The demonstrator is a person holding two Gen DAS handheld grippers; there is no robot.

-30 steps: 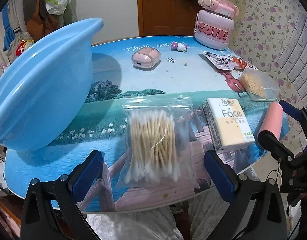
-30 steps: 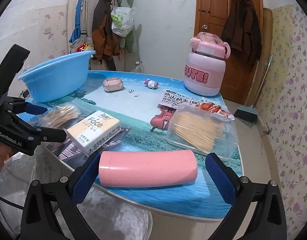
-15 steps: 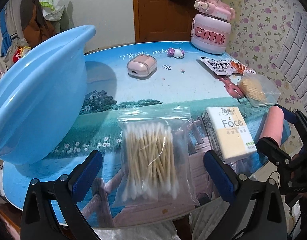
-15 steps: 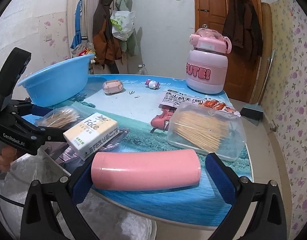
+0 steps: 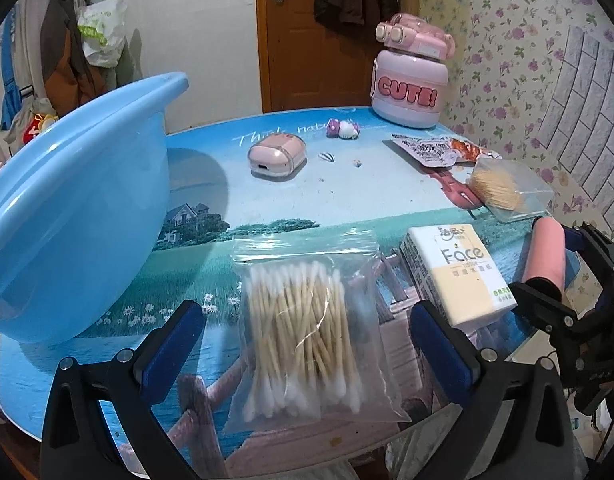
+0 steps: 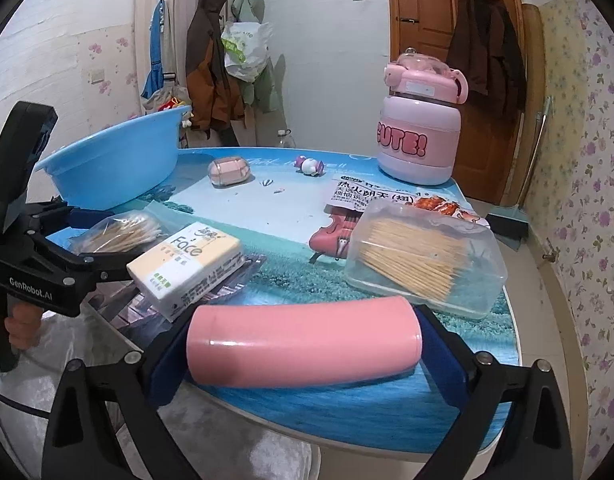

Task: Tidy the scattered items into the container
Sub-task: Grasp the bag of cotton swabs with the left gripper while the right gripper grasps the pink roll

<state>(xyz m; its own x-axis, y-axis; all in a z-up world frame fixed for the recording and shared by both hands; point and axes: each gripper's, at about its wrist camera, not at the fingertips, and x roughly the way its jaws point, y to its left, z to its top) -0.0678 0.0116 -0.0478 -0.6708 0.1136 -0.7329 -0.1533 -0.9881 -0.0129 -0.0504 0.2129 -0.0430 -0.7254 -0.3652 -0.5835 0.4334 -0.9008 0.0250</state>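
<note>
A pink cylinder lies crosswise at the table's near edge. My right gripper is closing on it, with a blue pad against each end. A clear bag of cotton swabs lies between the fingers of my left gripper, which stands open with both pads clear of the bag. The blue basin sits at the left of the table, tilted in this view. A tissue pack lies between the bag and the pink cylinder.
A clear box of toothpicks, a snack packet, a pink earbud case and a small toy lie further back. A pink "CUTE!" bottle stands at the far right. Coats hang on the wall behind.
The right jaws have narrowed until the pads meet the pink cylinder's ends. The left gripper has tipped up a little, so the swab bag sits lower in its view; its jaws stay wide.
</note>
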